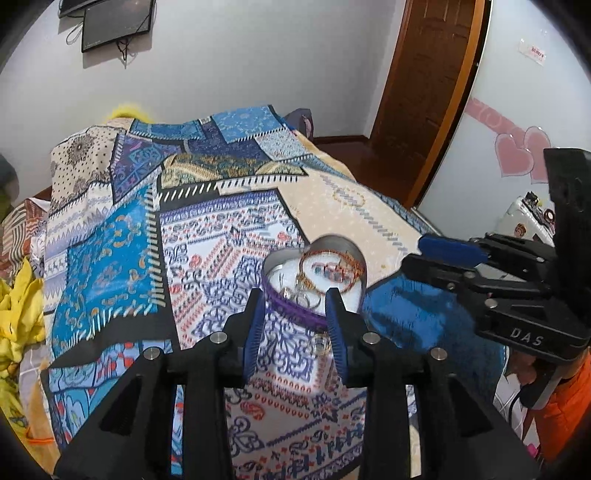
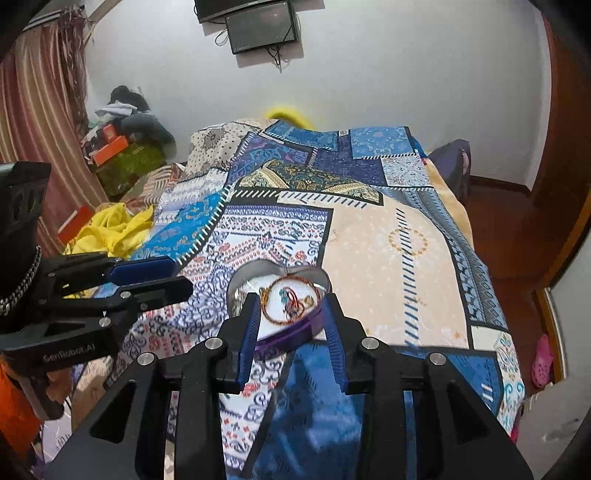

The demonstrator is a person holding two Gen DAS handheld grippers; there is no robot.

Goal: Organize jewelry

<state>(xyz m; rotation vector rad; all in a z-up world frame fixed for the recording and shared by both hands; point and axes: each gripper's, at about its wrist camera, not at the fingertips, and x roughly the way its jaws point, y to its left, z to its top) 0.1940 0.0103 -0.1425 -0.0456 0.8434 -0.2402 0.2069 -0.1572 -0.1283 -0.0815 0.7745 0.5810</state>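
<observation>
**Ring pickup beside the heart-shaped tin**

With most of the jewelry already lying in the heart-shaped tin [image 1: 314,275], I judge the step in hand to be collecting the last loose piece. The tin rests on the bed's patchwork quilt [image 1: 207,236]; inside it I see a red-and-gold bangle [image 1: 332,271], some small rings and a beaded item on a white lining. One ring [image 1: 320,343] lies on the quilt just outside the tin's purple wall, on the side nearest me.

My left gripper [image 1: 295,334] hangs over that ring with its jaws apart and nothing between them; the ring sits close to the right-hand pad. My right gripper [image 2: 291,336] is also spread and empty, framing the tin from its near edge.

The next move, as I judge it, calls for lowering the left gripper so both pads bracket the ring, then closing gently. The ring is thin and the quilt soft, so it may sink or slip aside; the tin wall is near enough to get nudged.

Room: a wall-mounted dark screen [image 2: 262,31], a wooden door [image 1: 424,92], yellow cloth [image 2: 110,229] at the bed's edge, striped curtains [image 2: 37,110].
</observation>
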